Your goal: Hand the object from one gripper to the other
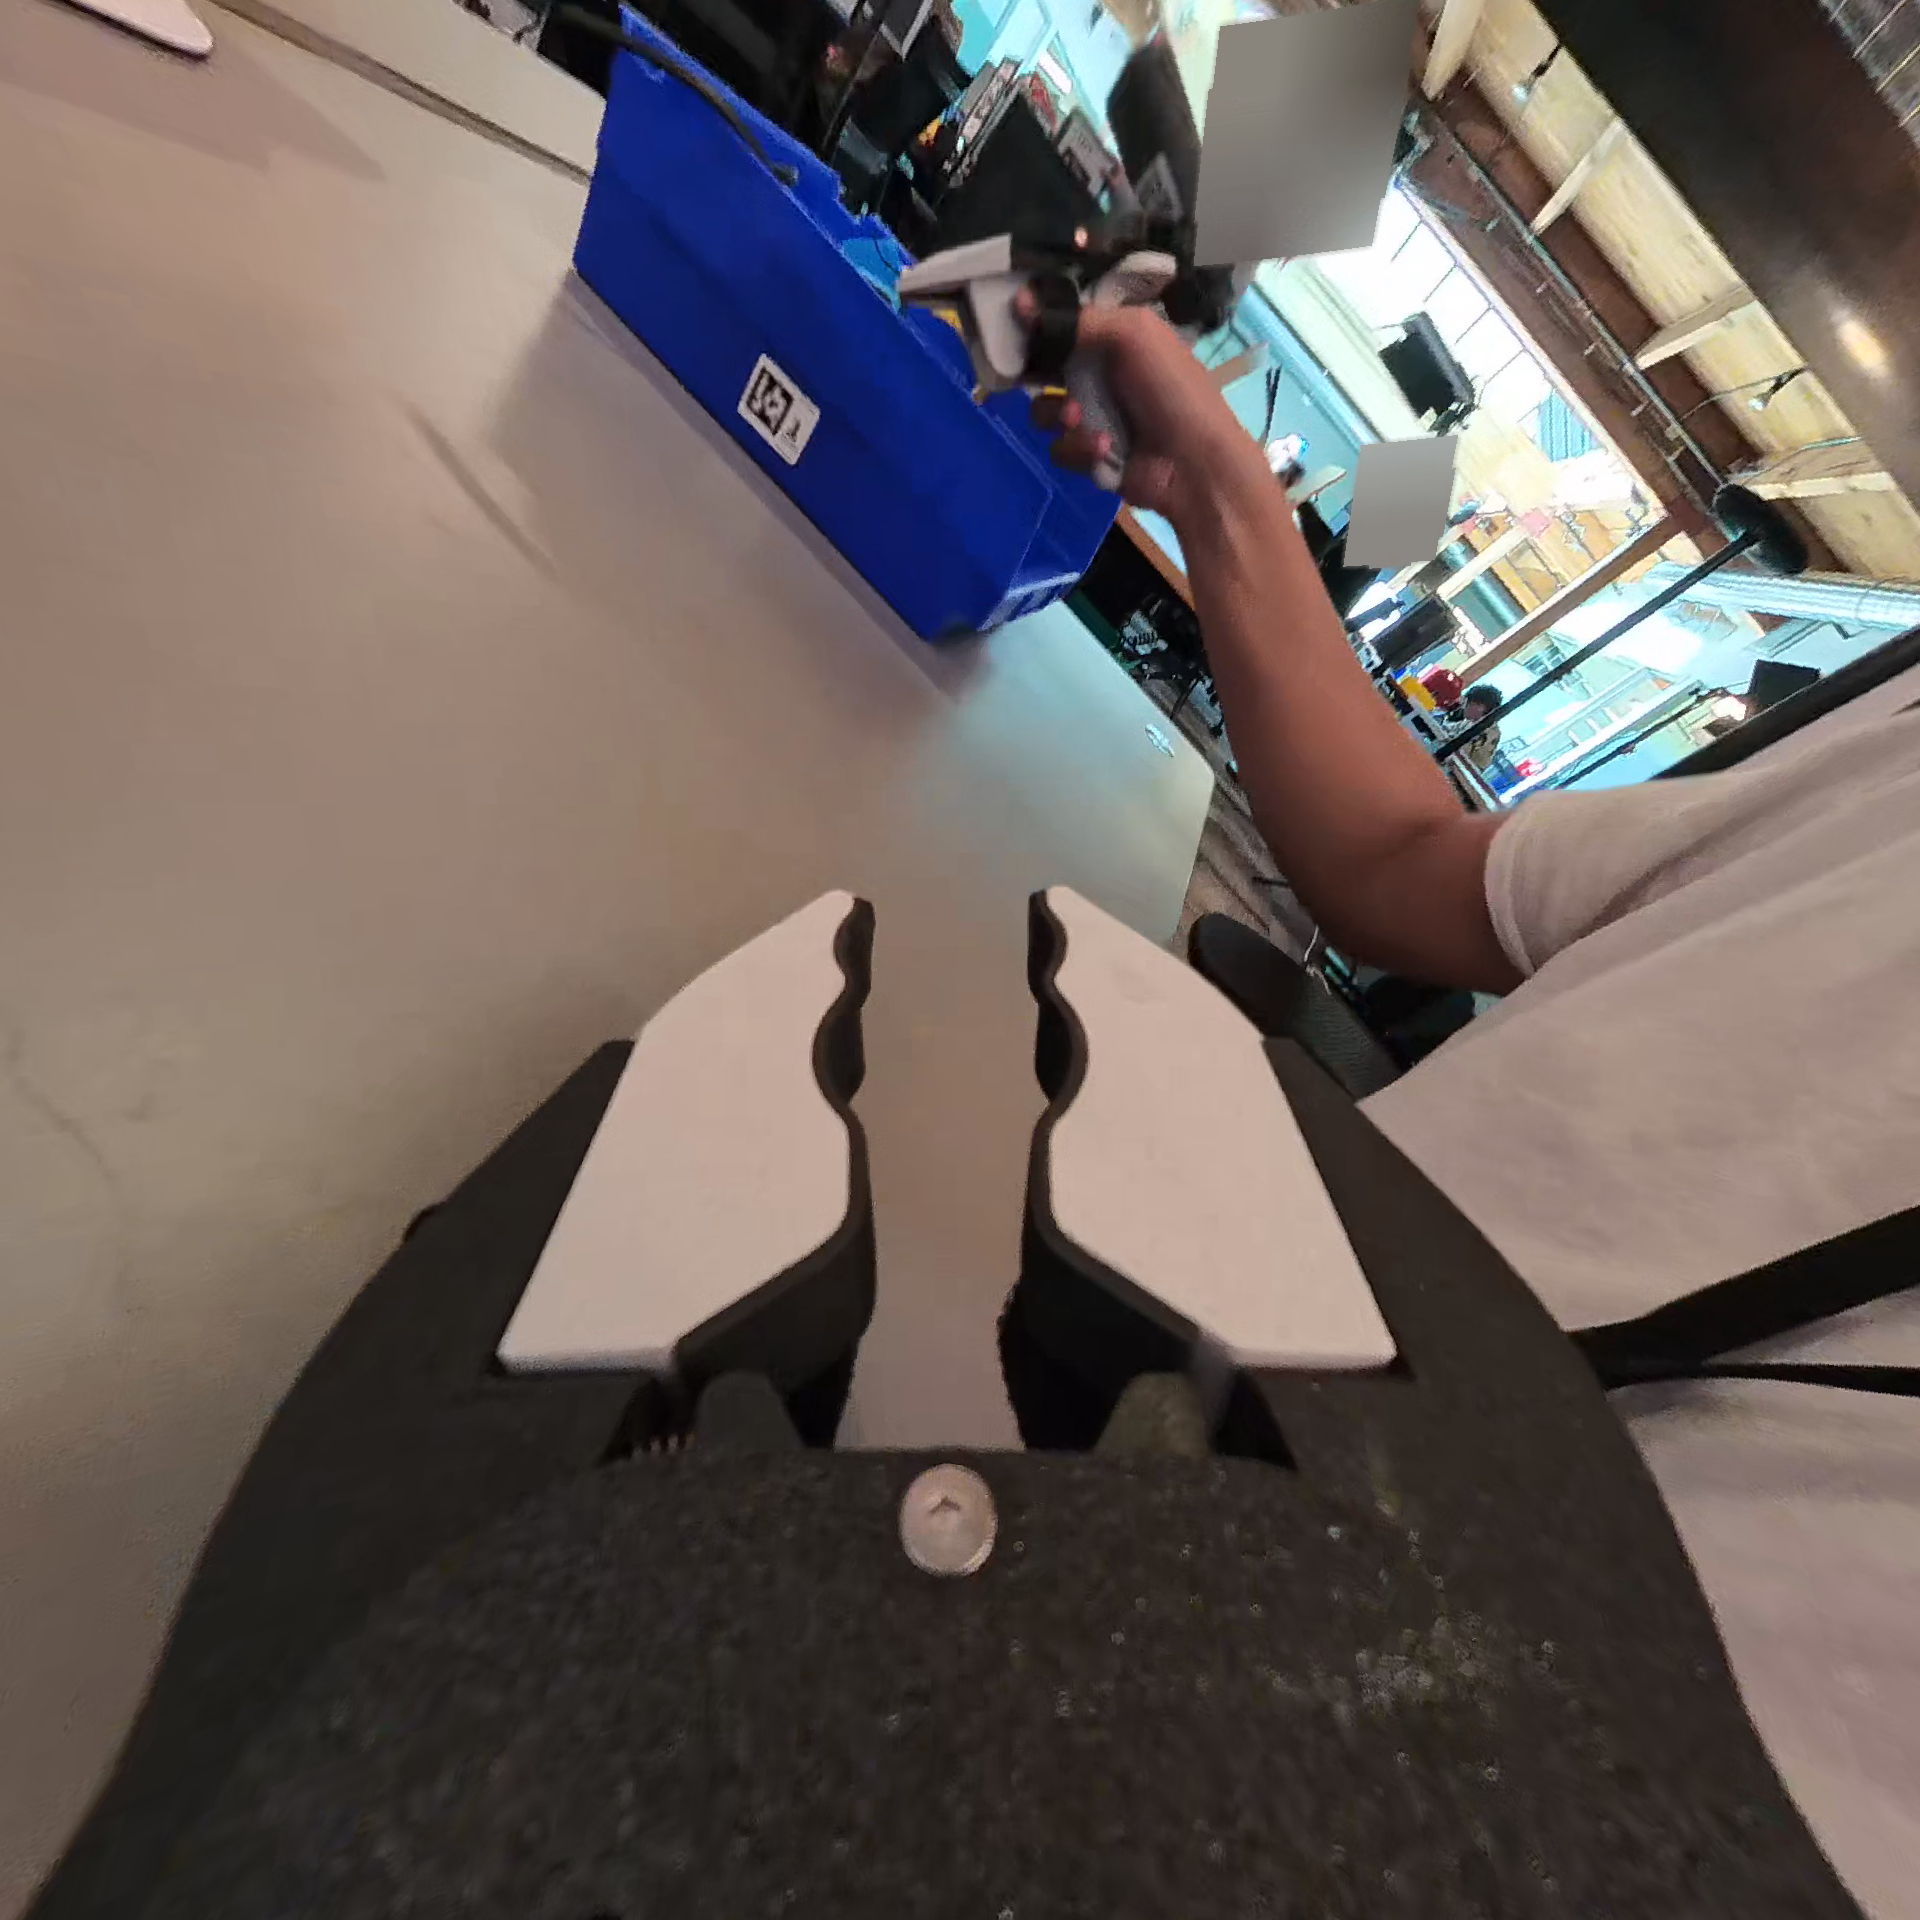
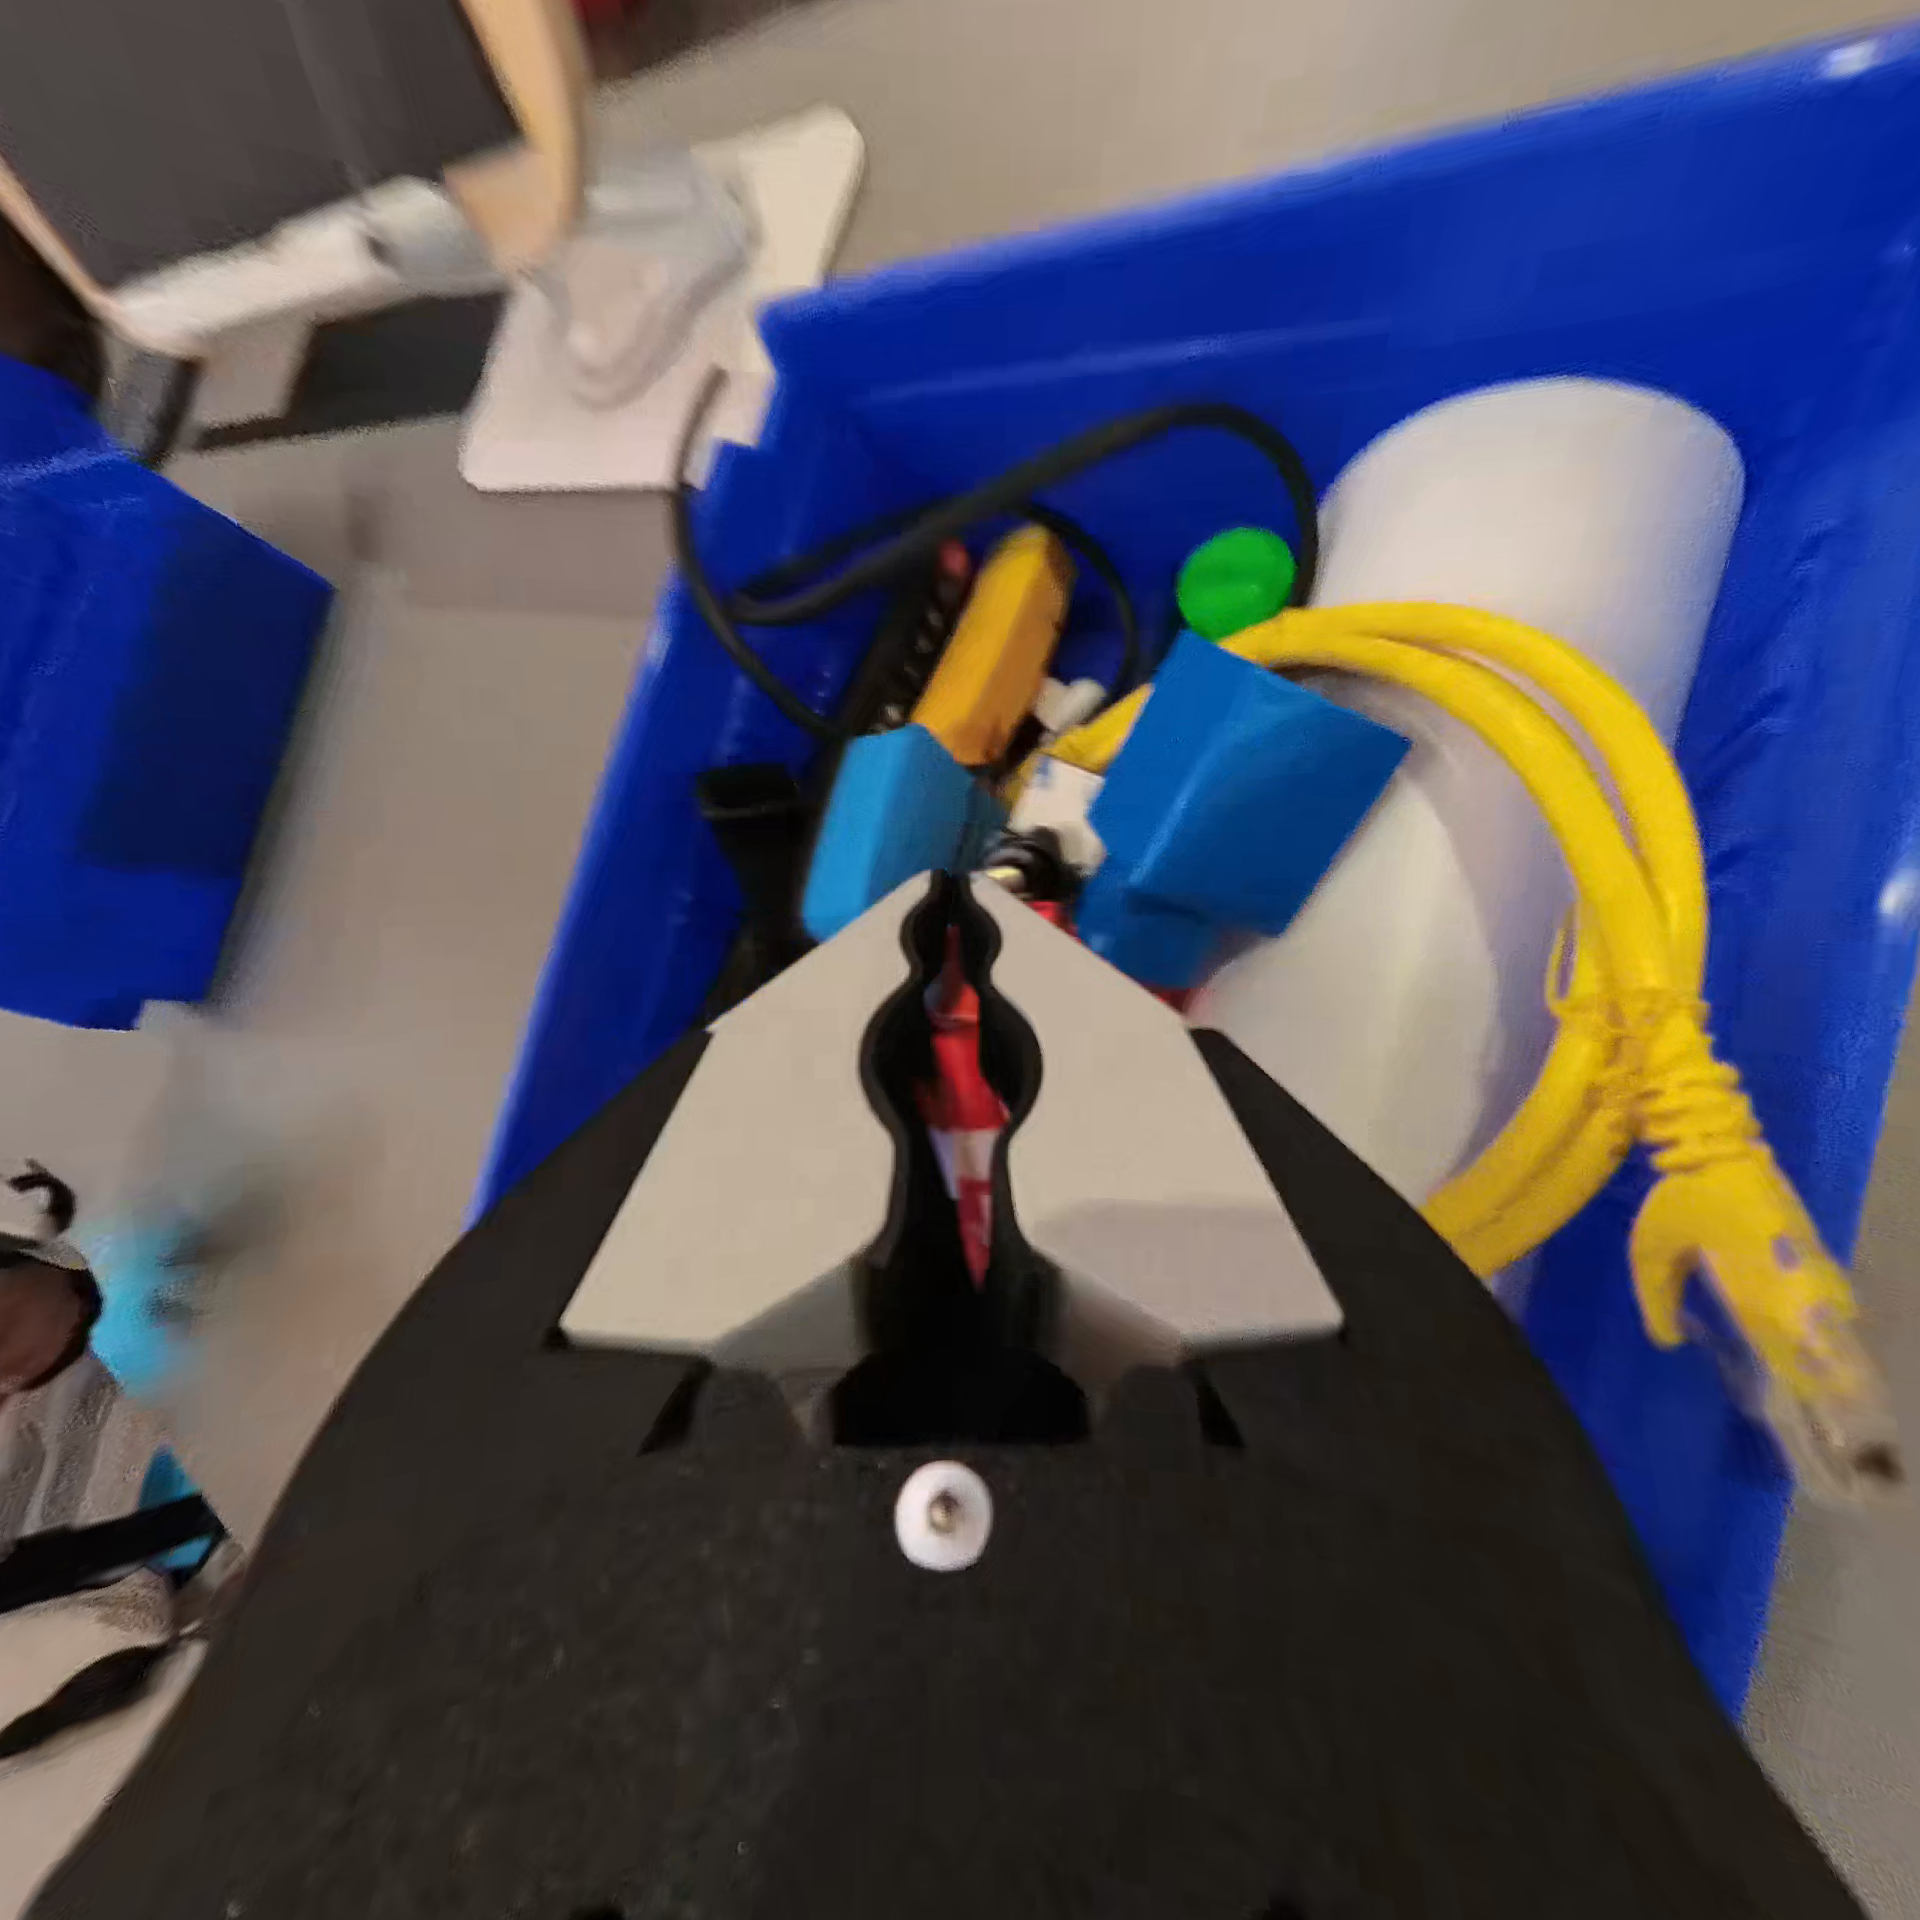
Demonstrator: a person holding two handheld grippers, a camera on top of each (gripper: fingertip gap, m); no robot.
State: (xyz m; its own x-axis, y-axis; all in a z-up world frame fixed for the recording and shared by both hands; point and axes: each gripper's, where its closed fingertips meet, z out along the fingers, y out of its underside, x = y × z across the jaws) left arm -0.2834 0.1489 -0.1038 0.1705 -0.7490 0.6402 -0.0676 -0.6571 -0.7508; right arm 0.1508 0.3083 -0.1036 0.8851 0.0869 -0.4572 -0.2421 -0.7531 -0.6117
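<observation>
The red-and-white object (image 2: pixel 961 1122), thin and flat like a wrapper or packet though too blurred to name, sits between the fingers of the right gripper (image 2: pixel 951 883). Its long axis runs along the fingers, one pointed end toward the gripper body and the other toward the tips. The fingers are closed on it, the tips nearly meeting.

This gripper points down into the blue bin (image 2: pixel 1558 260), just above a yellow network cable (image 2: pixel 1621 862), a white roll (image 2: pixel 1455 935), blue blocks (image 2: pixel 1236 810) and a green cap (image 2: pixel 1236 582).

In the left wrist view the person's bare forearm (image 1: pixel 1299 644) reaches up over the bin, the hand (image 1: pixel 1143 405) wrapped around the right gripper's handle.

The left gripper (image 1: pixel 951 914) is rolled sideways beside the grey table (image 1: pixel 312 727), well apart from the bin, fingers parted and empty.
</observation>
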